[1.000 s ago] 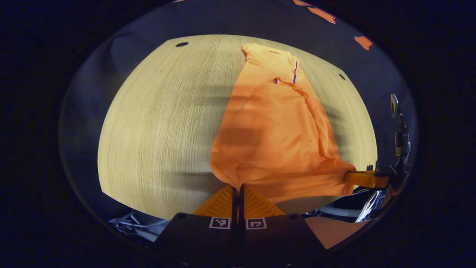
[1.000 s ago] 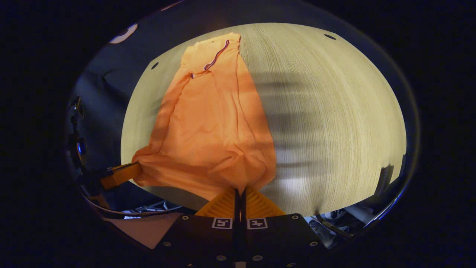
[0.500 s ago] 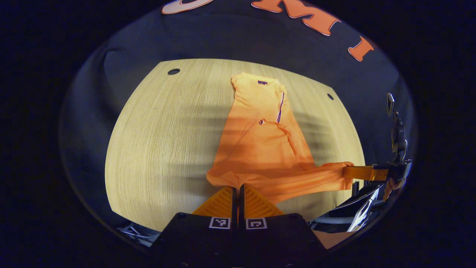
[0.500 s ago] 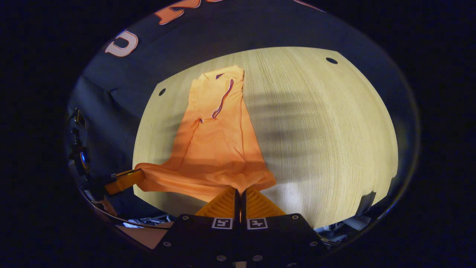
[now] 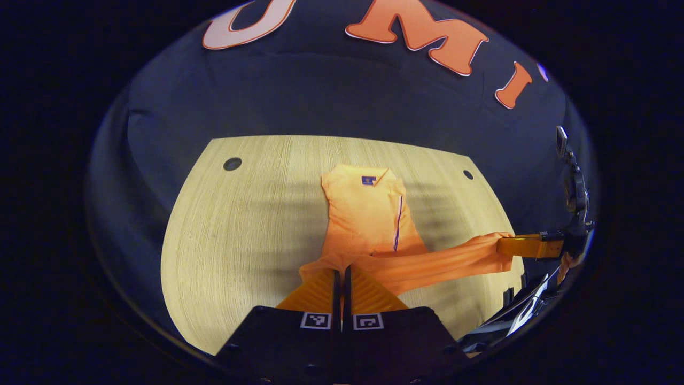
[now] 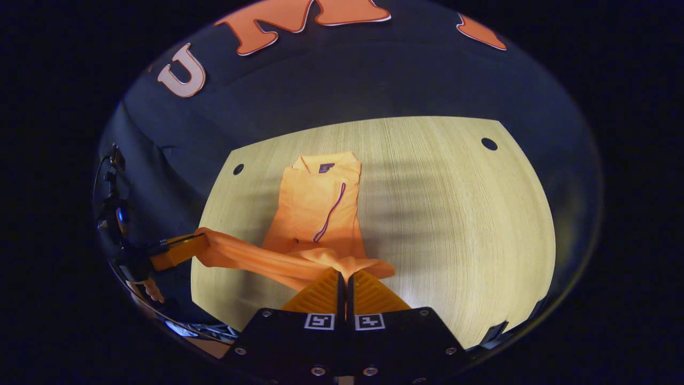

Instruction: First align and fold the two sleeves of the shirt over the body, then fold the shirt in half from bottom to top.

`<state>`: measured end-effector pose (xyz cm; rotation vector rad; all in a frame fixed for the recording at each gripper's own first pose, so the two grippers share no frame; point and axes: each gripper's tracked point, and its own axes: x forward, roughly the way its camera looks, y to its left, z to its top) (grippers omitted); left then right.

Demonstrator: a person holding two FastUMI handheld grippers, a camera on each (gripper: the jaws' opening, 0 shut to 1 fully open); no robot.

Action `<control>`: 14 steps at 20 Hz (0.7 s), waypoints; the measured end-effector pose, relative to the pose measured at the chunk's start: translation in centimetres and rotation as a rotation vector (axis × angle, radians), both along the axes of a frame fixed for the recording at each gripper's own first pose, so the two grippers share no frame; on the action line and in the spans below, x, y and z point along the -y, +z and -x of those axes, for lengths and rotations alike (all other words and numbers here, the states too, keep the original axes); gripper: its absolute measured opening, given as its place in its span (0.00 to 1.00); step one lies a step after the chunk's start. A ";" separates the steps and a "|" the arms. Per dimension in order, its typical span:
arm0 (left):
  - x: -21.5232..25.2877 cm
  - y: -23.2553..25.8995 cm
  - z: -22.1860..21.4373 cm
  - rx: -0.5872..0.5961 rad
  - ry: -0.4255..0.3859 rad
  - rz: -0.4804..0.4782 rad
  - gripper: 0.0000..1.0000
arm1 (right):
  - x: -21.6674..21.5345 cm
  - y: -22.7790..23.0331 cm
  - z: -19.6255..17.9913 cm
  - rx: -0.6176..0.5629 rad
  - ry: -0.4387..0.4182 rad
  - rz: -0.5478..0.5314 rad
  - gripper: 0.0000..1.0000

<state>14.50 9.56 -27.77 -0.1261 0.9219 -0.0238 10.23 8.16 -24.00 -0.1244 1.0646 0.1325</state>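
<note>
Shirt [image 5: 368, 214] hem now higher, both tongs [image 5: 340, 272] [image 6: 344, 275] still clamped on it.

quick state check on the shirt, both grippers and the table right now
orange shirt: sleeves folded in, hem lifted, collar end flat on the table
left gripper: shut on the hem's corner
right gripper: shut on the hem's other corner
pale wooden table: bears the shirt

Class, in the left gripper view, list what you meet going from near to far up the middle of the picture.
Left gripper → lifted shirt hem → shirt collar → bare table → booth wall.
</note>
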 end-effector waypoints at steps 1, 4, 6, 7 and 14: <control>-0.2 0.5 -1.3 0.015 0.000 -0.001 0.01 | -0.2 0.4 -1.2 0.017 -0.001 -0.003 0.00; -0.5 1.8 -5.4 0.072 -0.008 -0.004 0.01 | -0.7 1.1 -5.0 0.065 -0.001 0.010 0.00; -0.9 2.3 -8.3 0.115 -0.015 -0.021 0.01 | -1.0 1.2 -7.4 0.092 -0.007 0.009 0.00; -1.4 2.3 -9.6 0.126 -0.020 -0.037 0.00 | -1.0 1.1 -8.6 0.100 -0.012 0.011 0.00; -3.2 -2.9 -17.4 0.093 -0.042 -0.098 0.01 | -1.0 -3.9 -16.7 0.120 -0.030 0.037 0.00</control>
